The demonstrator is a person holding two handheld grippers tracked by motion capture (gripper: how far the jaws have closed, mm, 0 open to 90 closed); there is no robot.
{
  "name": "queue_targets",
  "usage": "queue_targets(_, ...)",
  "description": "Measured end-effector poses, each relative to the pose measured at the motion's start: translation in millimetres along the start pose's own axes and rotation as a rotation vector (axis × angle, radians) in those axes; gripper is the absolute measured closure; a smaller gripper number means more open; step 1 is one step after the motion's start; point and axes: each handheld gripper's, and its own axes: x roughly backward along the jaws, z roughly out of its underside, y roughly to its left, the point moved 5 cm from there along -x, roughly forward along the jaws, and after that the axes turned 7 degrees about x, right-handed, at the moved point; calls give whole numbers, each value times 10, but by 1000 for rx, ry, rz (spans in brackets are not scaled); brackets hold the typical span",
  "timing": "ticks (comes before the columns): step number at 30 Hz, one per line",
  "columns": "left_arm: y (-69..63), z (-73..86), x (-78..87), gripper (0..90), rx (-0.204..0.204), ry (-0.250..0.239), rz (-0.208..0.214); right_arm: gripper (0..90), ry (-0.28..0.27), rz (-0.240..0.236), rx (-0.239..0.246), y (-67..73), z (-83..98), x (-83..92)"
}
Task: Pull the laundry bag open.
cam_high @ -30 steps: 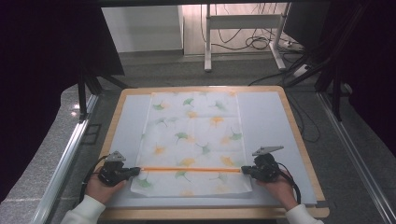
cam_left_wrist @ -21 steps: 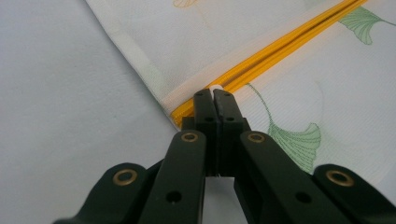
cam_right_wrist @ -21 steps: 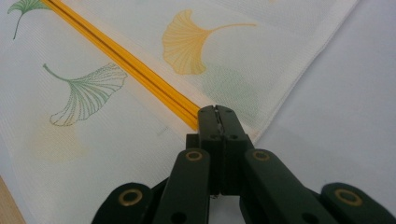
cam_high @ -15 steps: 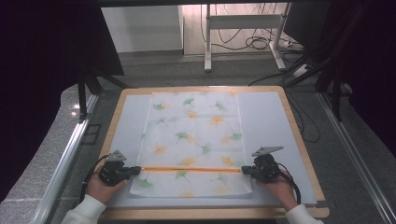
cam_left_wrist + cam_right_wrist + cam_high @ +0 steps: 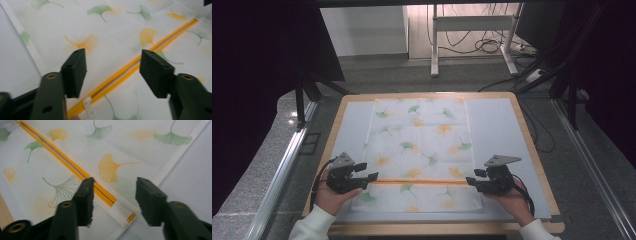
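A white cloth (image 5: pixel 419 145) printed with green and orange ginkgo leaves lies flat on the table, with an orange zipper (image 5: pixel 422 181) running across it near the front. My left gripper (image 5: pixel 371 177) hovers at the zipper's left end; its jaws have just been opening and hold nothing. In the left gripper view the left gripper (image 5: pixel 113 72) stands above the zipper (image 5: pixel 140 63) and its white pull (image 5: pixel 88 106). My right gripper (image 5: pixel 472 181) is at the zipper's right end, and its jaws have just been opening too. In the right gripper view the right gripper (image 5: pixel 113 200) straddles the zipper's end (image 5: pixel 125 211) without pressing it.
The cloth rests on a pale mat (image 5: pixel 497 125) on a wood-edged table (image 5: pixel 532 150). Metal rails run along both sides. A white desk frame (image 5: pixel 472 30) and cables stand on the floor beyond the far edge.
Both grippers have opened and let go of the zipper's ends. The left gripper has risen a little off the cloth. The right hand has stayed where it was.
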Motion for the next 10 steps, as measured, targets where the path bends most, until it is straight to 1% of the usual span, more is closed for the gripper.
queue_targets(3,-3,-5,-36,342,-3,-1,-13,393,-18,13,-4,-51,-2,43)
queue_targets(5,-10,0,-45,333,-1,-3,-16,372,-25,12,-8,-74,-4,62)
queue_targets(10,6,3,-30,304,6,-9,-22,322,-40,2,7,-69,-30,86)
